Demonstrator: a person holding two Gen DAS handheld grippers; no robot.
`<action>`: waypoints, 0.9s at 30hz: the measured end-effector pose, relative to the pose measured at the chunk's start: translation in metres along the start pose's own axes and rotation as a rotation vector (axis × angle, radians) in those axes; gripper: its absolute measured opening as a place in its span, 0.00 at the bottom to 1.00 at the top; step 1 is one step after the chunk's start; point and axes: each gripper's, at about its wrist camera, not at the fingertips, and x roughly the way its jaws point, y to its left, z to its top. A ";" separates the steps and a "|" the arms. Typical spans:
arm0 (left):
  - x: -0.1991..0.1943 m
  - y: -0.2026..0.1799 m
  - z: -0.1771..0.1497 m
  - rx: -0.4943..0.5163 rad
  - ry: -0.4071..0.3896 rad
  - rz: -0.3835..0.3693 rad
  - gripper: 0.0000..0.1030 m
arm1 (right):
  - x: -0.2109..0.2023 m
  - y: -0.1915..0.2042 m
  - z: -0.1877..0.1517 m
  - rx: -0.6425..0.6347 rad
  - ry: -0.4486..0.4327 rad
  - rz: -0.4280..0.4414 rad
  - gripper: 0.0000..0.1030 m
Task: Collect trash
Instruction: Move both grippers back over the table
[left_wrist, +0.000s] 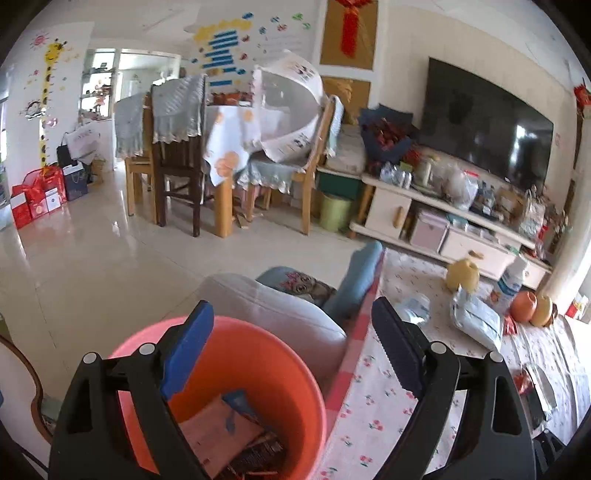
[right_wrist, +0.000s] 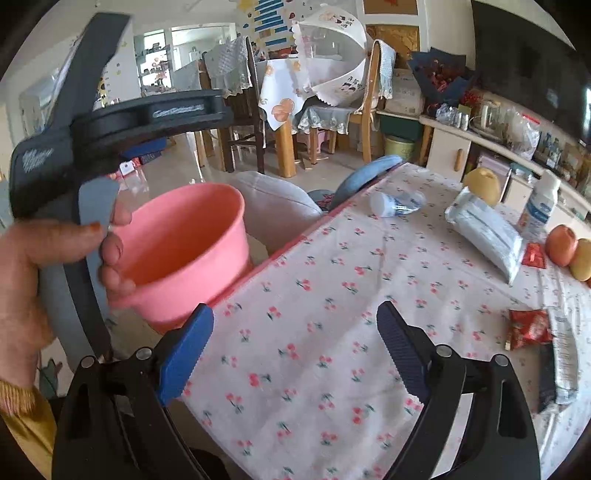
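Left gripper: jaws spread wide, nothing between them, poised above the pink bin. The bin's mouth sits directly beneath and slightly left of the blue-padded finger. Inside the bin, below the fingers: a flattened cardboard piece and dark wrappers.

Right gripper: jaws spread wide, gripping nothing, held over the cherry-print tablecloth.

Pink bin, right wrist view: ahead and left of the right gripper, off the table's edge, beside the tablecloth's pink border. The person's left hand and the left gripper's body appear further left, in front of the bin's rim.

Trash and other items on the table, relative to the right gripper:
- Red wrapper: right of the dark finger, near the table's right edge.
- Small red packet: farther ahead on the right, just beside the wipes pack.
- Wipes pack: ahead and right, lying flat.
- Crumpled white-and-blue plastic bottle: straight ahead, near the far edge, on its side.
- White bottle with blue label: far right, upright.
- Yellow fruit: behind the wipes pack.
- Orange fruit and a pale fruit: at the right margin, touching each other.

Beyond the table: grey cushion, dining chairs, television.
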 end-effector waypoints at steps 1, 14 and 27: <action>0.001 -0.002 -0.001 0.009 0.010 0.000 0.85 | -0.003 -0.001 -0.002 -0.005 -0.003 -0.007 0.87; -0.001 -0.047 -0.022 0.085 0.081 -0.122 0.85 | -0.044 -0.026 -0.029 0.002 -0.046 -0.068 0.90; -0.005 -0.087 -0.035 0.148 0.065 -0.156 0.85 | -0.071 -0.062 -0.042 0.075 -0.085 -0.094 0.91</action>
